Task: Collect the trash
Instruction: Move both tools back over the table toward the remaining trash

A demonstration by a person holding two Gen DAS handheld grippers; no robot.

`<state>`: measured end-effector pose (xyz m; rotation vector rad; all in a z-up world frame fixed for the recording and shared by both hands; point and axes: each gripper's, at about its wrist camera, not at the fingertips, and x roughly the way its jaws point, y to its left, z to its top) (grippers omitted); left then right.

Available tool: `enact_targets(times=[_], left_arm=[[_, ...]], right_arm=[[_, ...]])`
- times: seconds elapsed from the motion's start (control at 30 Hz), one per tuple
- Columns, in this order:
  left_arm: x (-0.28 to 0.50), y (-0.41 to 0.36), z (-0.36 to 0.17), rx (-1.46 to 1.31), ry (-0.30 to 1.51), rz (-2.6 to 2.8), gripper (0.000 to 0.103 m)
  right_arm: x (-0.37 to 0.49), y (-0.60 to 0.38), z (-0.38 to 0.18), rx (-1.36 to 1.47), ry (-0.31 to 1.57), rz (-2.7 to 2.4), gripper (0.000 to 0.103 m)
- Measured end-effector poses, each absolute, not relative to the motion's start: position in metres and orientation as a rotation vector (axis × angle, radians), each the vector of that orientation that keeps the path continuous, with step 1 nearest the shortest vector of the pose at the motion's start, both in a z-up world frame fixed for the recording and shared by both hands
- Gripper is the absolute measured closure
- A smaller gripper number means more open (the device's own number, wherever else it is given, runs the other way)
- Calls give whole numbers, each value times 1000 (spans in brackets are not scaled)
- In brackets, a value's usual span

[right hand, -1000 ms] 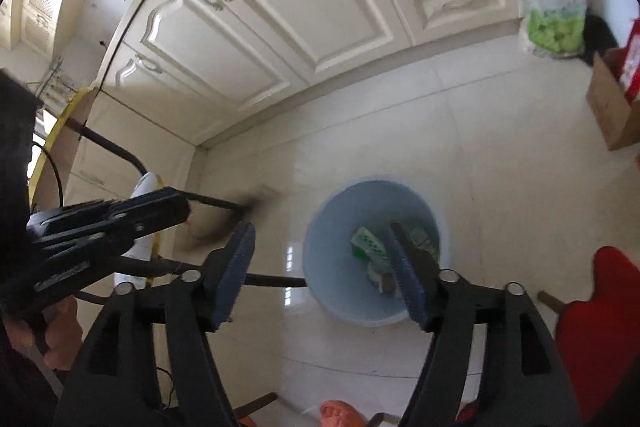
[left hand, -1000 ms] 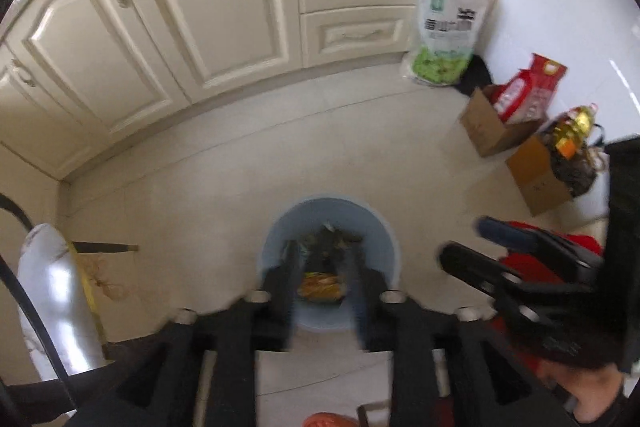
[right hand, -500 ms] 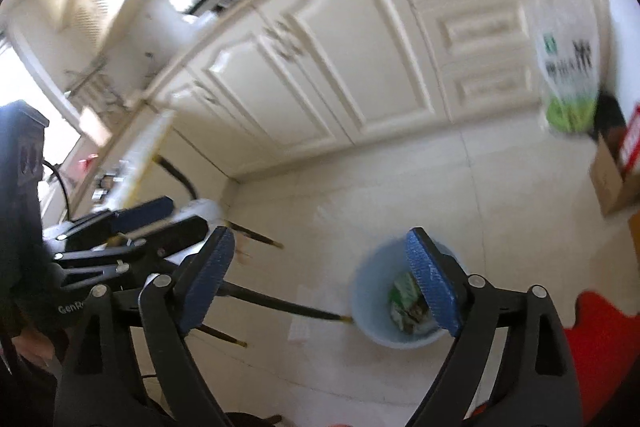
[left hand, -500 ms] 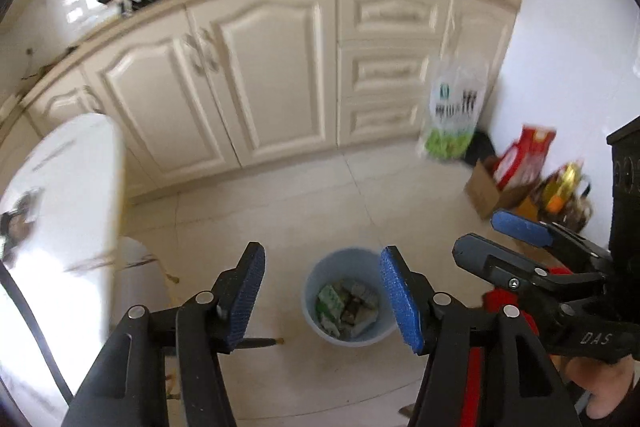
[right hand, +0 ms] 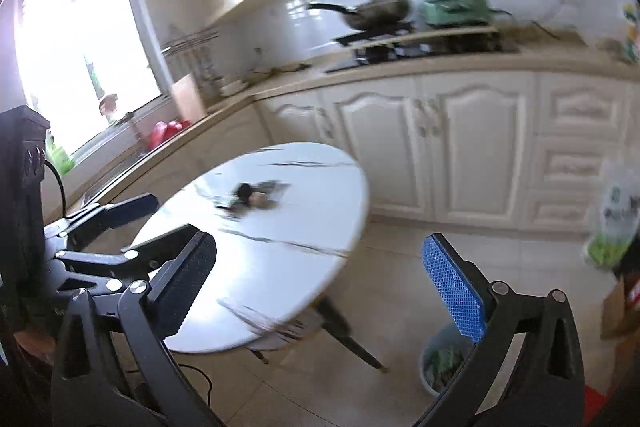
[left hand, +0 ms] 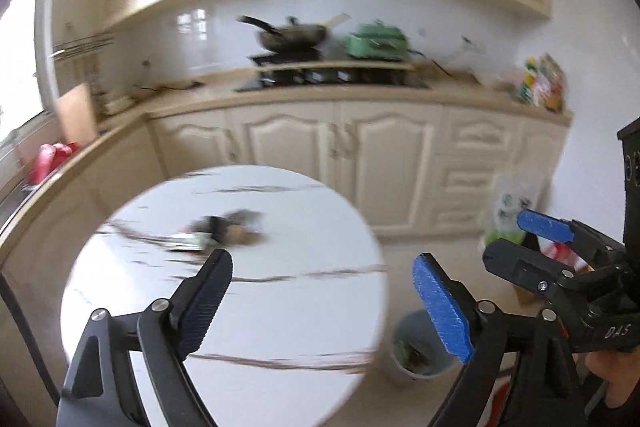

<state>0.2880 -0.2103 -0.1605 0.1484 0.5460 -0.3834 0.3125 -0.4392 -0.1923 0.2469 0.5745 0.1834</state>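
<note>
Opening with nothing between their ribbed pads, the left gripper (left hand: 322,305) and right gripper (right hand: 320,281) are held above a round marble-veined table (left hand: 280,307); blurred trash (left hand: 224,233) lies on it, a pale-blue bin (right hand: 434,355) of litter below, cream cabinets (right hand: 480,147) beyond

The round bench (left hand: 280,299) is white with dark veins. Cream cabinets (right hand: 480,147) stand behind; the bin (right hand: 434,355) is pale blue.
</note>
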Motion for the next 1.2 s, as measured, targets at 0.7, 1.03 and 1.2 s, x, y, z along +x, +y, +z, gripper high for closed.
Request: enact_targets(times=[0.7,1.03,1.2], left_arm=[[361,-76,-153,120,628,-166,4],[485,-72,-176,68,788,-152,4],[531,-66,-187,27,840,-154,4]], right_arm=[[498,-293,-245,-49,825,238,0],[569,-273,-313,-134,965,250,0],[584,-274,-332,-110,988,283,8]])
